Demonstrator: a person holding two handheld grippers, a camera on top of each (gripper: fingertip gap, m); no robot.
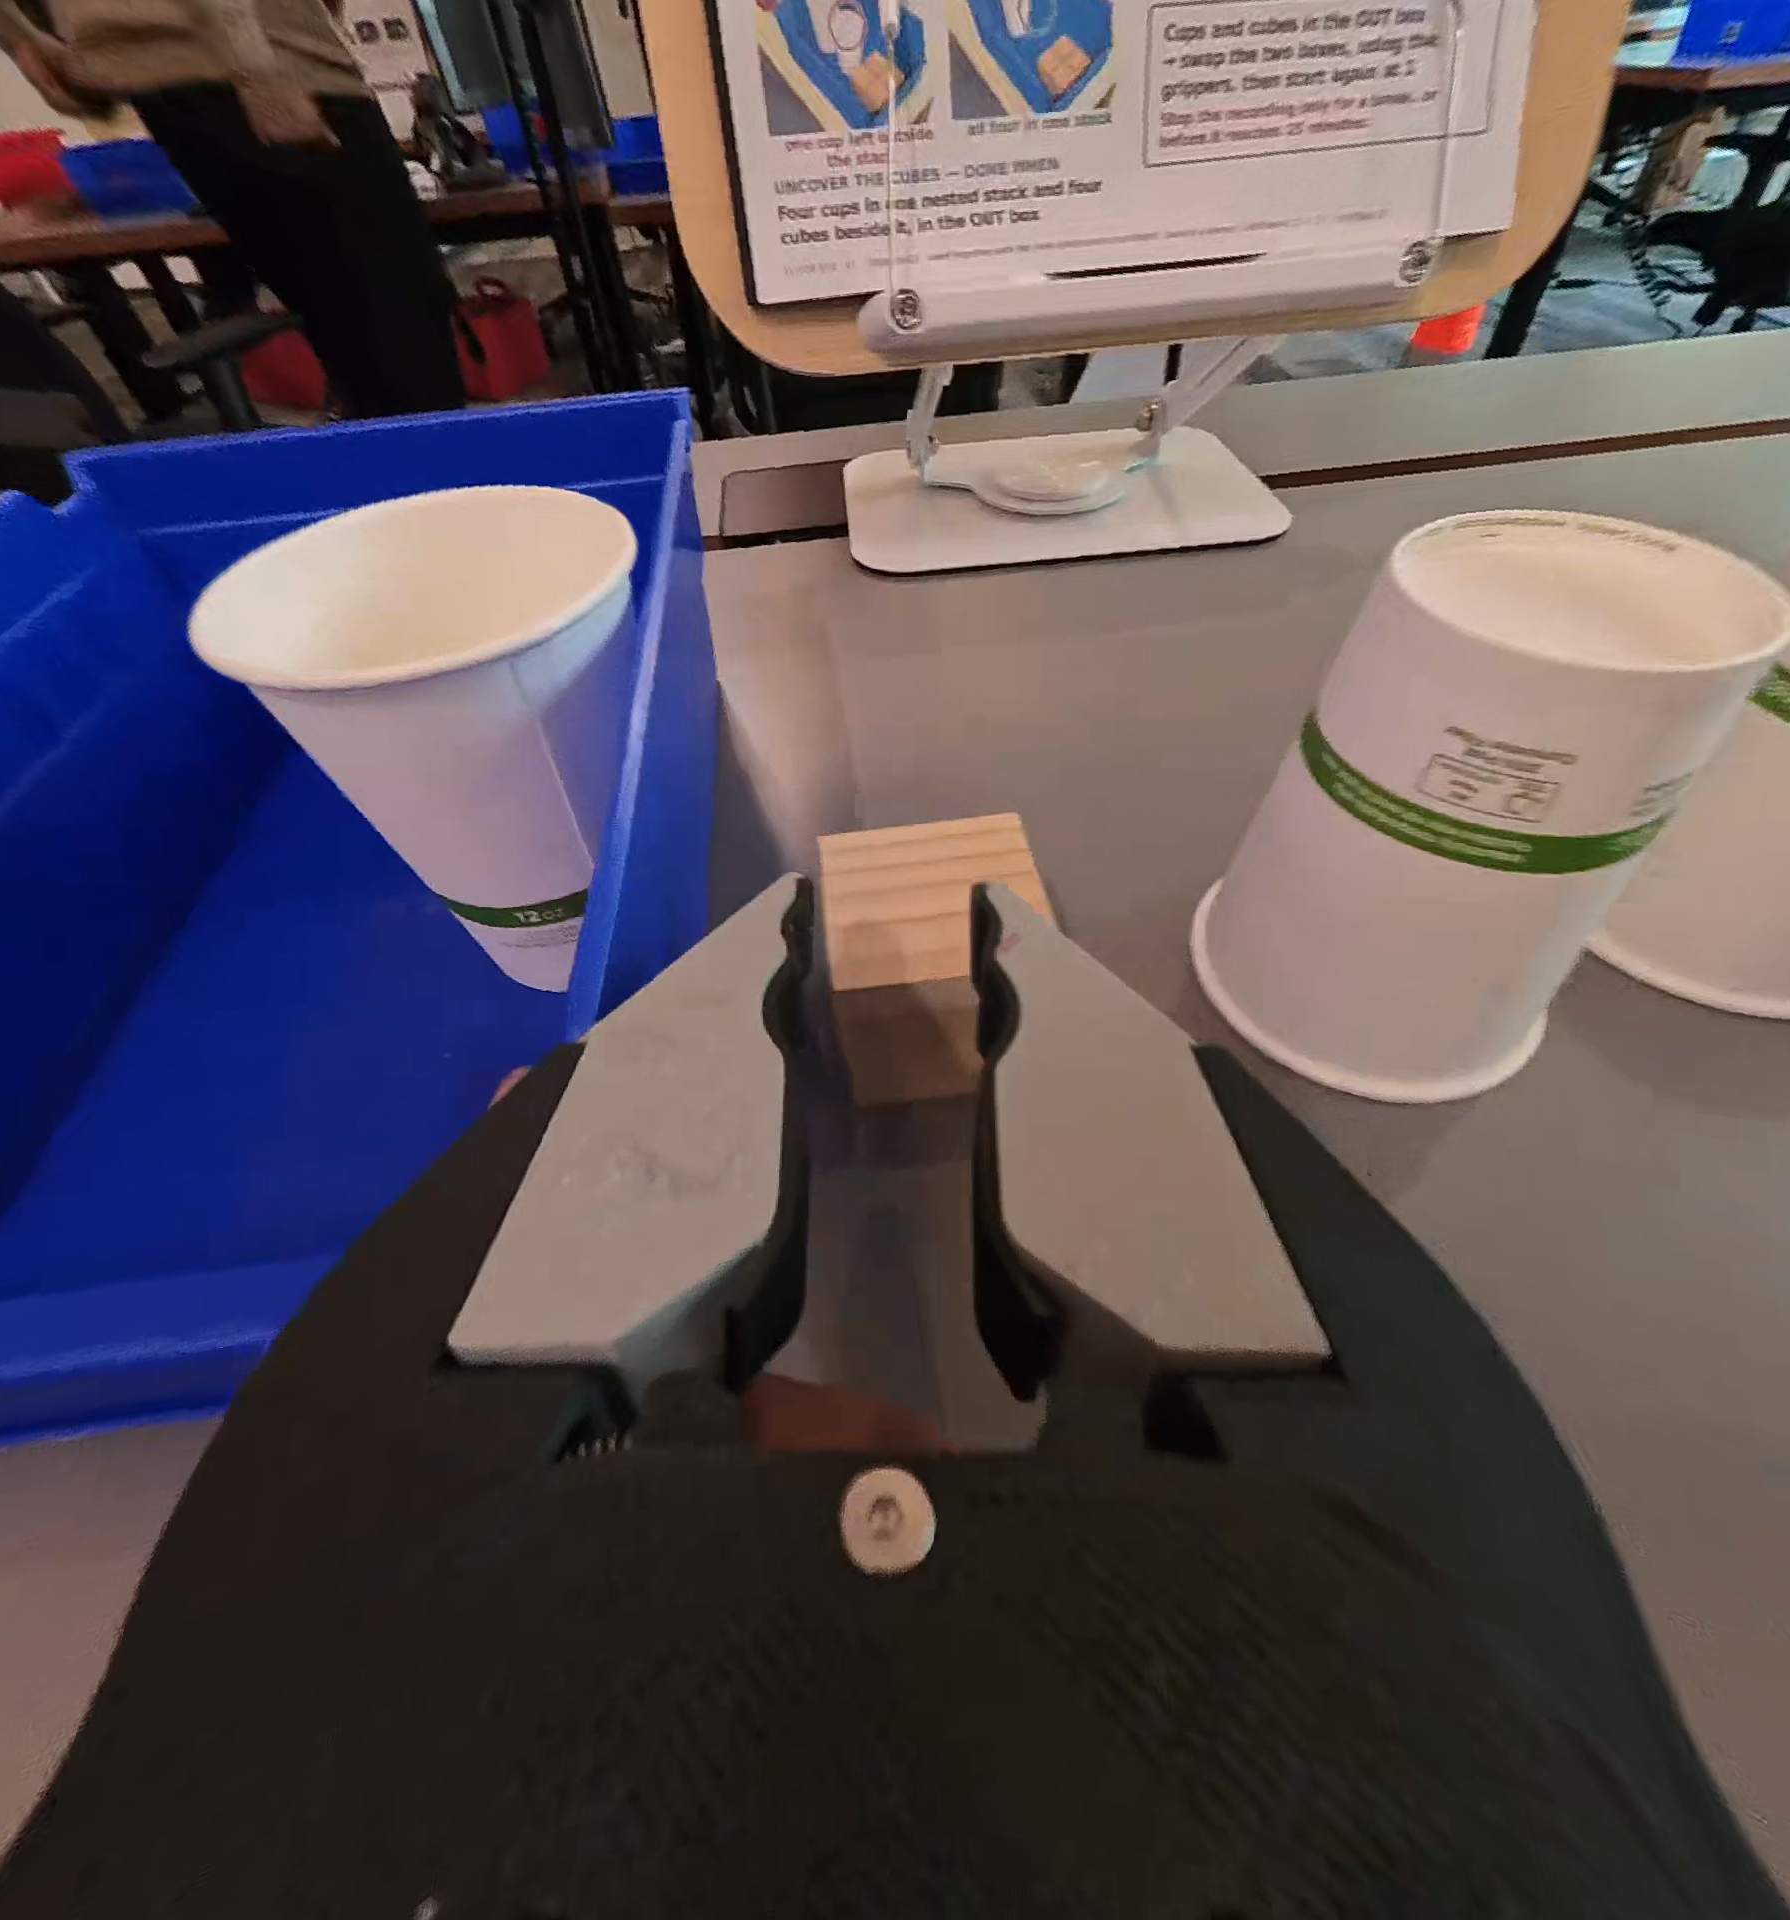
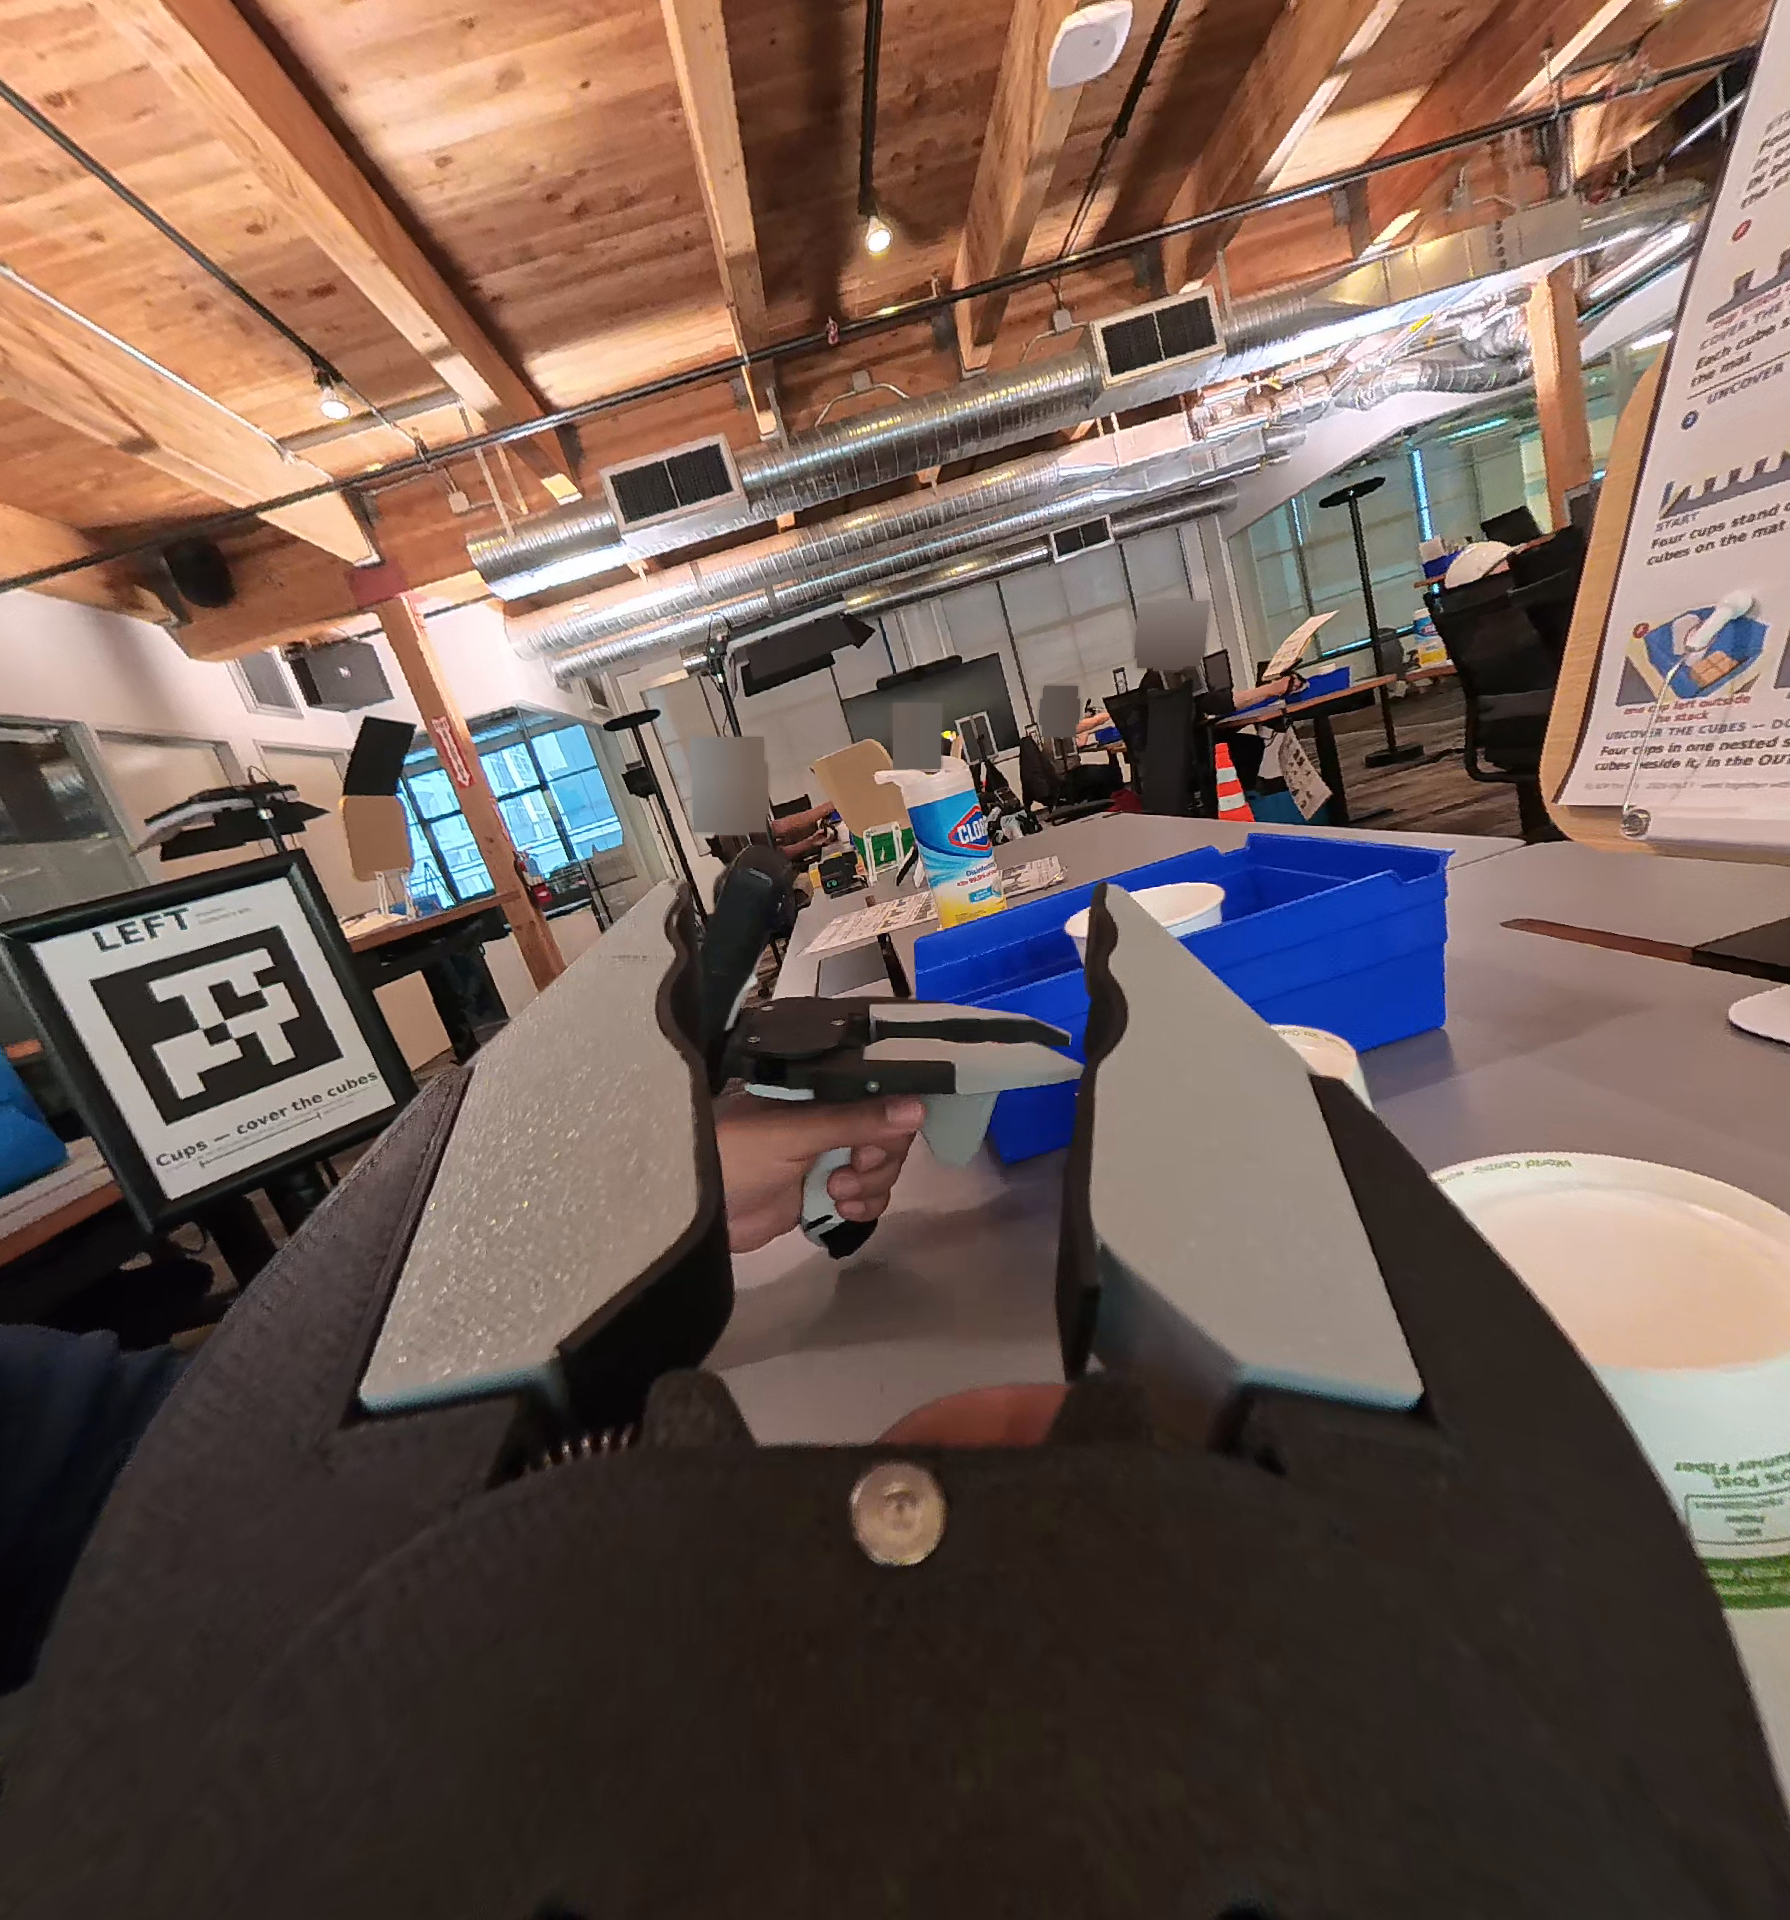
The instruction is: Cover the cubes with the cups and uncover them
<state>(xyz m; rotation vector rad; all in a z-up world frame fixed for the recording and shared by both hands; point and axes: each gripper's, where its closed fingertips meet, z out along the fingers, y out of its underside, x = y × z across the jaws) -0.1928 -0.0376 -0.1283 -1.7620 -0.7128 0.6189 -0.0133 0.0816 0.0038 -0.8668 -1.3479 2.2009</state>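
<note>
Gripping a wooden cube (image 1: 912, 935) on the grey tabletop (image 1: 1078, 707) with the left gripper (image 1: 896, 904), fingers (image 1: 797, 935) narrowed, black pads seemingly pressing both of its sides. Standing just left, inside the blue bin (image 1: 143, 1039), an upright white paper cup (image 1: 434, 707); sitting to the right, two upside-down cups, the nearer (image 1: 1473, 810) and the farther (image 1: 1784, 831), likely touching. Hovering wide open and bare above the tabletop, the right gripper (image 2: 891, 997), beside another inverted cup (image 2: 1649, 1330).
</note>
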